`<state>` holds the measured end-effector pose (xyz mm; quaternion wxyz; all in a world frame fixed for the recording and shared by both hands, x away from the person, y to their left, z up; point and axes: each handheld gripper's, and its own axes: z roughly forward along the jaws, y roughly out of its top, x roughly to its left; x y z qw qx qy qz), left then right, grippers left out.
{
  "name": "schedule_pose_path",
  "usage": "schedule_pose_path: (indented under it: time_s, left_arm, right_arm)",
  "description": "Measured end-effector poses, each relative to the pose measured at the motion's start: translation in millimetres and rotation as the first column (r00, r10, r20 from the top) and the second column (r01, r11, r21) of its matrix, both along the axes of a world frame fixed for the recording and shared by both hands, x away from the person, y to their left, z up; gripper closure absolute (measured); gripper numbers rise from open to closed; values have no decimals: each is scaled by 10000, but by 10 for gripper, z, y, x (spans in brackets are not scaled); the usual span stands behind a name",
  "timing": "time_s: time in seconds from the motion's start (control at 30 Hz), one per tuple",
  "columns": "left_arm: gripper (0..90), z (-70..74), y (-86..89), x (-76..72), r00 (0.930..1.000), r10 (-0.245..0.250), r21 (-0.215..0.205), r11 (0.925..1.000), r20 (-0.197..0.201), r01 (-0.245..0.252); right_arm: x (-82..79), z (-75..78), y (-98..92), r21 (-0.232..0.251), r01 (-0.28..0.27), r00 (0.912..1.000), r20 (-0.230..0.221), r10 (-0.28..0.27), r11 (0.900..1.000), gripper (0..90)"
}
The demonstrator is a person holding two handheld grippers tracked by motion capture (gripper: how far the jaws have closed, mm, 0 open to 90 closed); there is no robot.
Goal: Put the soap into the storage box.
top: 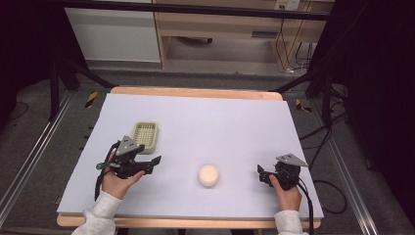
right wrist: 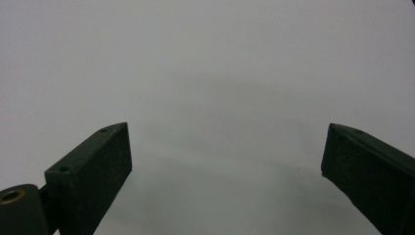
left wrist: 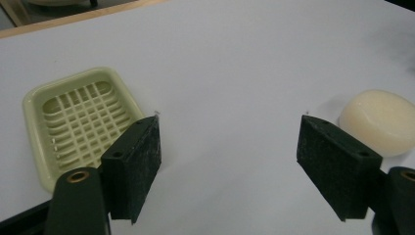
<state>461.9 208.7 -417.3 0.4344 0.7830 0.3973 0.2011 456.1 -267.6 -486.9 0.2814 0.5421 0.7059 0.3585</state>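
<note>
The left hand-held gripper (left wrist: 230, 142), spread, framed the soap dish (left wrist: 78, 122) and soap (left wrist: 384, 122); the spread right hand-held gripper (right wrist: 227, 152) faced bare worktop (right wrist: 210, 63).

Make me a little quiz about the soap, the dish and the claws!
1. True or false: the soap lies inside the dish.
2. Which claw is nearer the dish: A) left claw, B) right claw?
3. Fill in: both claws are ____, holding nothing.

Key:
1. False. The soap sits on the table, apart from the dish.
2. A. In the high view the left claw is just beside the dish.
3. Open. Each pair of jaws stands wide apart with only table between them.
</note>
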Motion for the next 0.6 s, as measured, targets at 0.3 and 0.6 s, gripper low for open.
schedule_pose_path:
  time_s: [0.3,0.6]
  left_arm:
    - [239,19,-239,24,9986,-525,121,9985,-11,525]
    - [238,28,-408,26,9963,-859,169,9962,-12,859]
  right_arm:
    - [-3,0,3,-22,10,10000,15,-10,10000,50]
    - [0,-2,8,-62,-4,10000,-47,3,10000,50]
